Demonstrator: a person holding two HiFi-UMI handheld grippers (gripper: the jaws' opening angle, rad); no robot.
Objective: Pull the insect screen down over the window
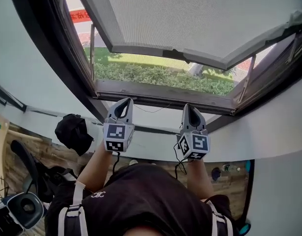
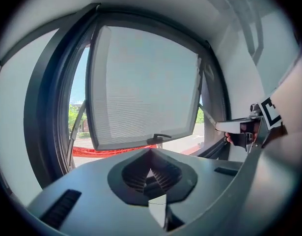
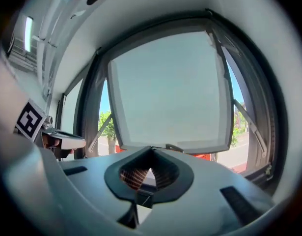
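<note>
The window's sash (image 1: 200,18) is swung outward, its pale pane tilted above the opening, with a dark handle (image 2: 160,136) on its lower rail. Through the opening below it I see a hedge; no screen shows across it. My left gripper (image 1: 125,100) is raised just below the dark sill (image 1: 160,96), jaws shut with nothing between them. My right gripper (image 1: 189,106) is beside it at the same height, also shut and empty. In the left gripper view the shut jaws (image 2: 151,151) point at the sash, and the right gripper (image 2: 239,127) shows at the side. The right gripper's shut jaws (image 3: 151,149) face the sash too.
A black bag (image 1: 72,132) hangs by the ledge at the left. An office chair (image 1: 23,205) stands at the lower left. White wall flanks the dark window frame. Outside are a hedge (image 1: 160,75) and red tape (image 2: 111,150).
</note>
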